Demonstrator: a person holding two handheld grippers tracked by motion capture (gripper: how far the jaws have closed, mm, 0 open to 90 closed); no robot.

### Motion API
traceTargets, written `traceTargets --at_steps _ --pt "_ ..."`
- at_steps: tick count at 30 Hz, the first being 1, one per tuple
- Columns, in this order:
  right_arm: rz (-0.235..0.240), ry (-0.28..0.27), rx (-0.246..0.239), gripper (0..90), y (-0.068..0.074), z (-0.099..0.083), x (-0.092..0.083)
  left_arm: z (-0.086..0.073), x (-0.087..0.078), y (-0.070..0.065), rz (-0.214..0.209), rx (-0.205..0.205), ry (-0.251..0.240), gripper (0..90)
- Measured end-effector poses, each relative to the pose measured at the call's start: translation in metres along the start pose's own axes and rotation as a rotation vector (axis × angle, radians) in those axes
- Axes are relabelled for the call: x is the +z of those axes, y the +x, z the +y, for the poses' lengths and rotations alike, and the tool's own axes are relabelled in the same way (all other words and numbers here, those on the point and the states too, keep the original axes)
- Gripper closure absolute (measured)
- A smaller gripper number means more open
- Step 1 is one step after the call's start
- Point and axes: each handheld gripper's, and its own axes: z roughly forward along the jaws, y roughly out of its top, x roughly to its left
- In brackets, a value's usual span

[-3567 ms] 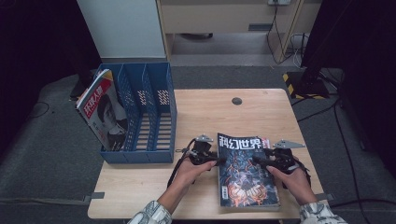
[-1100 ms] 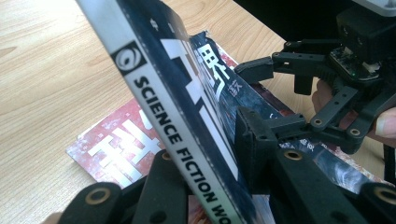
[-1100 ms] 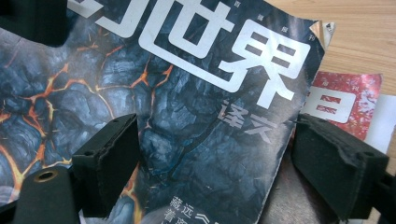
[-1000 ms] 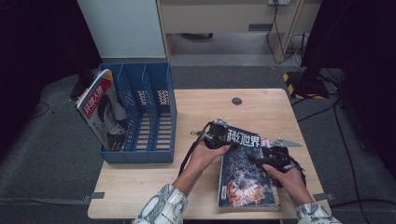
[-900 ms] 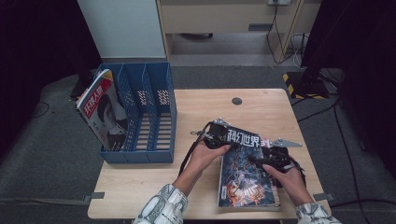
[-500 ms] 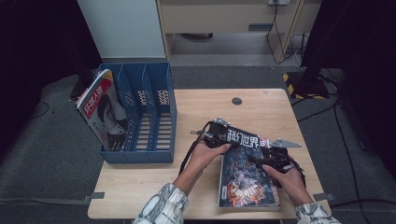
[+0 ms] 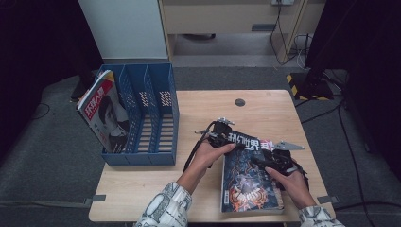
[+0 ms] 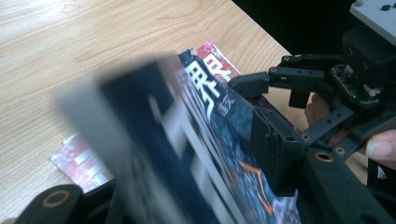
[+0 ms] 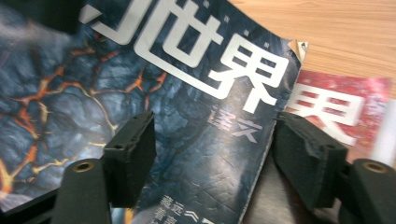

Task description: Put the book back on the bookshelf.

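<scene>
A dark magazine (image 7: 250, 182) with white characters and orange cracks lies on the table, its top left corner raised. My left gripper (image 7: 222, 137) is at that corner. In the left gripper view the blurred magazine (image 8: 219, 140) runs between the jaws of the left gripper (image 8: 173, 172), which have just been opening. My right gripper (image 7: 265, 160) is at the magazine's right side. Its jaws have just been closing and stand astride the cover's right edge (image 9: 261, 163), the right gripper (image 9: 217, 149) open, pads off the paper. A red magazine (image 9: 345, 107) lies underneath.
A blue file rack (image 7: 156, 113) stands at the table's left, with a red-covered magazine (image 7: 101, 118) leaning in its leftmost slot. A black round cap (image 7: 239, 102) sits in the wooden table (image 7: 269, 113) near its far edge. The person's other hand (image 8: 383, 149) shows beyond the magazine.
Since the earliest frame the left gripper has moved right and raised the dark magazine's top left corner off the table. Over the last second both hands stay where they were.
</scene>
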Motion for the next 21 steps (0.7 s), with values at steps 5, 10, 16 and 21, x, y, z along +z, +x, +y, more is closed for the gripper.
traceTargets --at_steps 5,10,16,21 --pt "-0.003 0.009 -0.035 31.6 0.003 0.0 0.0 -0.001 0.0 0.001 0.005 -0.01 -0.005 58.3" --pt "-0.014 0.012 -0.062 30.4 0.005 0.002 0.0 -0.002 -0.002 0.002 0.006 -0.041 -0.022 65.6" --pt "0.004 -0.015 -0.043 23.4 0.002 0.005 -0.005 0.002 -0.008 0.0 -0.001 -0.043 -0.04 75.8" --pt "0.01 -0.04 -0.029 16.3 0.001 0.007 -0.008 0.006 -0.016 -0.008 -0.001 -0.001 -0.046 76.9"
